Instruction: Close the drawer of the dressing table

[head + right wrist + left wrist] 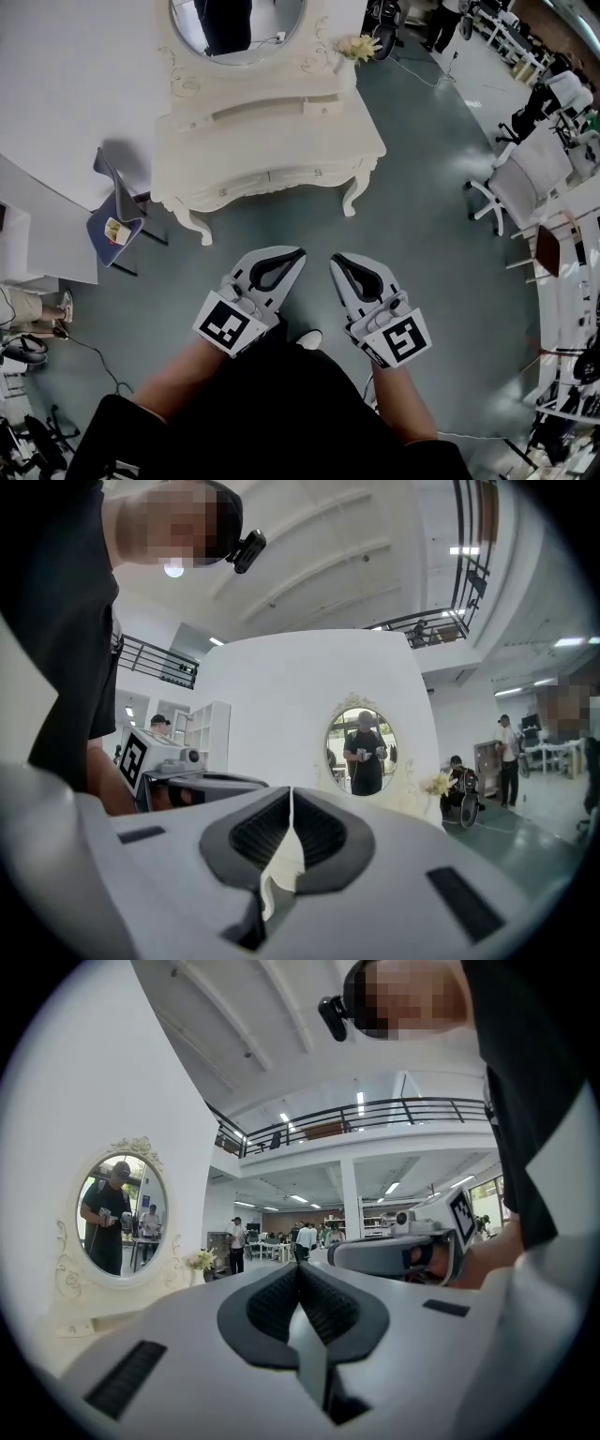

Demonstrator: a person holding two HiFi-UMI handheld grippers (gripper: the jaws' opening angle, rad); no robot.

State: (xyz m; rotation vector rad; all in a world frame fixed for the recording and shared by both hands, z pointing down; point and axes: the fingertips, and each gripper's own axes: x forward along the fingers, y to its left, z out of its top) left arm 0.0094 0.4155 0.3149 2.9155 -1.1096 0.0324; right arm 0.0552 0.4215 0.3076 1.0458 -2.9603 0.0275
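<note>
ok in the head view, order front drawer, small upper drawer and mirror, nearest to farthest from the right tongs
1. front drawer, just ahead of the right tongs, slightly left
2. small upper drawer, further back, straight ahead
3. mirror, at the very back, off to the left

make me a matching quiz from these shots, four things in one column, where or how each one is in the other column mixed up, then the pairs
Things:
1. mirror
2. flowers
3. blue chair
4. left gripper

Places or states:
a. jaws together, nothing between them
b. on the floor, left of the dressing table in the head view
c. on the table, just right of the mirror
d. oval, standing at the back of the table top

Pairs: 1-d, 2-c, 3-b, 4-a
</note>
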